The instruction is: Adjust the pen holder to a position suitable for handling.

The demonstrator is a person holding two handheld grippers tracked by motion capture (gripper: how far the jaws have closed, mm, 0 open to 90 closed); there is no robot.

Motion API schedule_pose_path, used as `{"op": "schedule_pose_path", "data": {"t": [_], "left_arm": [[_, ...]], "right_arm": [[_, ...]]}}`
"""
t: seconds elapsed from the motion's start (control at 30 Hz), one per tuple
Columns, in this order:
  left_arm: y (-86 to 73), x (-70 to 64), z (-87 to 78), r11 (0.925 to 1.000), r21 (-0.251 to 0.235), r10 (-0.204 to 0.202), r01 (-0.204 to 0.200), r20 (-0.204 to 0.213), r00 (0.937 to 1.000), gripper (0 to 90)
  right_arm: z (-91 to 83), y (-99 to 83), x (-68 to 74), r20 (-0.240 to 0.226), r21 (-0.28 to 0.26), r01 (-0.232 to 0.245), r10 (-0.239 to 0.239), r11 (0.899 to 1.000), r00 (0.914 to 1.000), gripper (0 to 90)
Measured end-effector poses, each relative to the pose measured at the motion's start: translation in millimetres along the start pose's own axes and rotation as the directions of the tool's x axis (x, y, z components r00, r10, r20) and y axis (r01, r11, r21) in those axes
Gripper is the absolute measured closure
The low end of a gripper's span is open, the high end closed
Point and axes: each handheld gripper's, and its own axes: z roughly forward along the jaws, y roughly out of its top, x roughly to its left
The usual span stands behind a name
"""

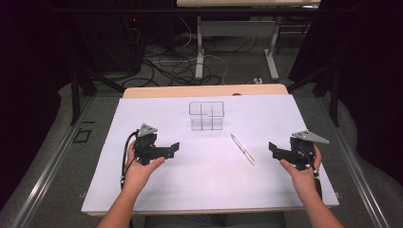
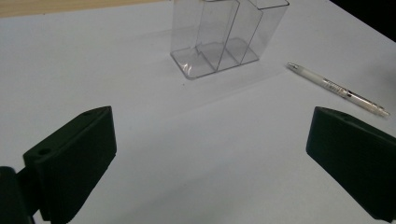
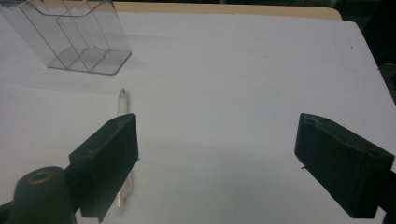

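A clear plastic organiser box [image 1: 206,115] with inner dividers stands upright at the middle back of the white table sheet [image 1: 209,180]. A white pen [image 1: 243,149] lies flat just right of centre, in front of the box. My left gripper [image 1: 173,148] rests low at the left, jaws wide open and empty, facing the box [image 2: 226,35] and the pen [image 2: 336,88]. My right gripper [image 1: 274,149] sits at the right, also open and empty. Its left jaw hides part of the pen [image 3: 122,103]; the box [image 3: 70,37] is at the upper left.
The wooden table edge [image 1: 204,90] shows beyond the white sheet. Behind it, on the floor, lie several cables [image 1: 180,66] and the legs of another desk [image 1: 199,47]. Dark frame bars [image 1: 76,90] stand at both sides.
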Motion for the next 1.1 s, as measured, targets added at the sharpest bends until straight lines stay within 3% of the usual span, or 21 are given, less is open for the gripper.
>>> {"op": "schedule_pose_path", "data": {"t": [0.23,0.47,0.57,0.87,1.1], "left_arm": [[30.8,-13.4,9.9,0.9998,-0.021,-0.006,0.006,-0.022,0.9997,14.8],[57.9,-22.8,18.5,0.9999,-0.009,0.013,-0.013,-0.036,0.9993,17.1],[67.0,-25.2,21.7,0.9999,-0.005,0.014,-0.014,-0.046,0.9988,23.1],[100.1,-26.1,29.9,0.9995,-0.004,0.031,-0.032,-0.079,0.9964,33.2],[121.0,-21.6,39.9,1.0,0.0,0.004,-0.004,-0.096,0.9953,34.1]], "right_arm": [[0.3,0.8,1.1,0.006,-0.004,0.005,-0.005,1.0,1.0,14.3],[-0.8,-0.1,-2.3,0.016,-0.001,0.001,-0.001,1.0,0.9999,14.6],[-1.8,-1.0,-4.7,0.027,-0.002,-0.013,0.013,1.0,0.9995,14.5],[-1.9,-3.2,-8.5,0.037,0.004,-0.02,0.02,1.0,0.9991,14.7],[-1.6,-6.1,-9.5,0.037,0.01,-0.043,0.042,0.999,0.9984,14.8]]}}
